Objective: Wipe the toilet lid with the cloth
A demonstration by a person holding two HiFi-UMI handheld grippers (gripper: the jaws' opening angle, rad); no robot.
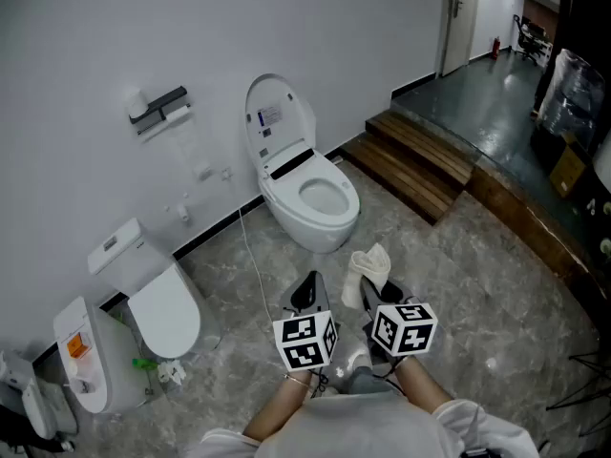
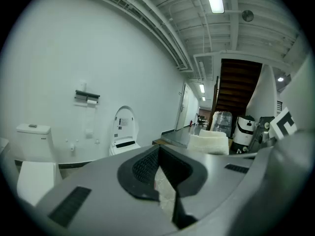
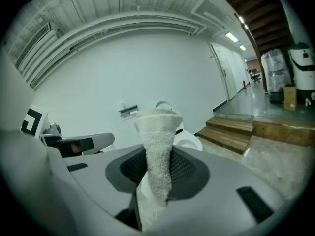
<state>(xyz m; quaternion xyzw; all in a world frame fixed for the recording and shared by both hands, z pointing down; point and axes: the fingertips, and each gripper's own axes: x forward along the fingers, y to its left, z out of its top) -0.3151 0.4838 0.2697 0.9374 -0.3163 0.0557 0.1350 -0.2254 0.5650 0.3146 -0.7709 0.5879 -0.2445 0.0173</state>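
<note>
Head view: cloth (image 1: 368, 267) gripped, toilet lid (image 1: 279, 113) not yet reached

The right gripper (image 1: 368, 299) pinches the white cloth upright, its bunched end free for wiping. The left gripper (image 1: 305, 294), jaws pressed together and empty, sits alongside. The toilet lid stands raised against the wall (image 1: 95, 46), well ahead.

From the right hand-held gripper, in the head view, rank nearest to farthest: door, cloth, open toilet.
1. cloth, clamped in the right hand-held gripper.
2. open toilet, just ahead, mid-picture.
3. door, far off, upper right.
</note>
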